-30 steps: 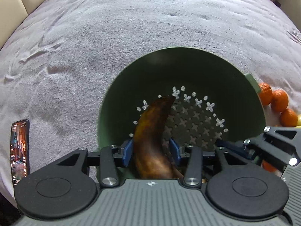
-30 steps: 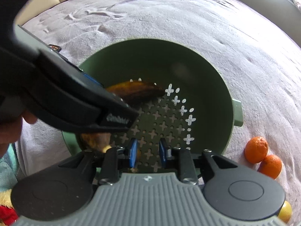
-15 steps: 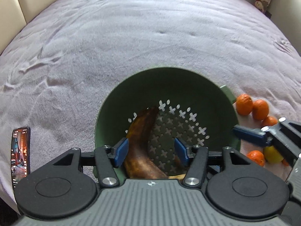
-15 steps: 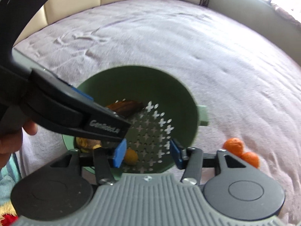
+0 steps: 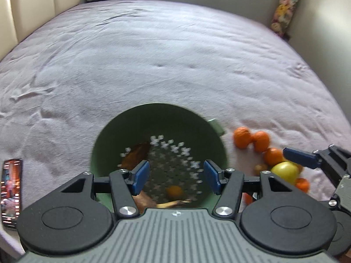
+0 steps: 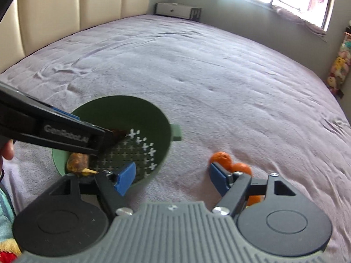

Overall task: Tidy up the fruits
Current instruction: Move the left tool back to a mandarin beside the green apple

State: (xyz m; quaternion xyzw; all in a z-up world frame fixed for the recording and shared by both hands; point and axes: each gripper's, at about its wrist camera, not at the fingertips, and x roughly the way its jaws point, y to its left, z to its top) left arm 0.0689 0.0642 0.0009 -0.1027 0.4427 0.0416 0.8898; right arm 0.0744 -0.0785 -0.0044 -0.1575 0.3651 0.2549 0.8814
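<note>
We hold both hand-held grippers, left (image 5: 176,178) and right (image 6: 172,178), above the colander (image 5: 131,131). Their jaws have just been opening and are empty. A banana (image 5: 136,155) lies inside it.

Both wrist views look steeply down across the bed (image 5: 175,54) — sharing the near green colander (image 5: 131,127), the right view apparently from further right.

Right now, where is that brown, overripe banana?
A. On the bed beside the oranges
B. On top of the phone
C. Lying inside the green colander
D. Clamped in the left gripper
C: the banana lies on the perforated bottom of the green colander, and the left gripper stands above it with its jaws apart and nothing between the pads.
</note>
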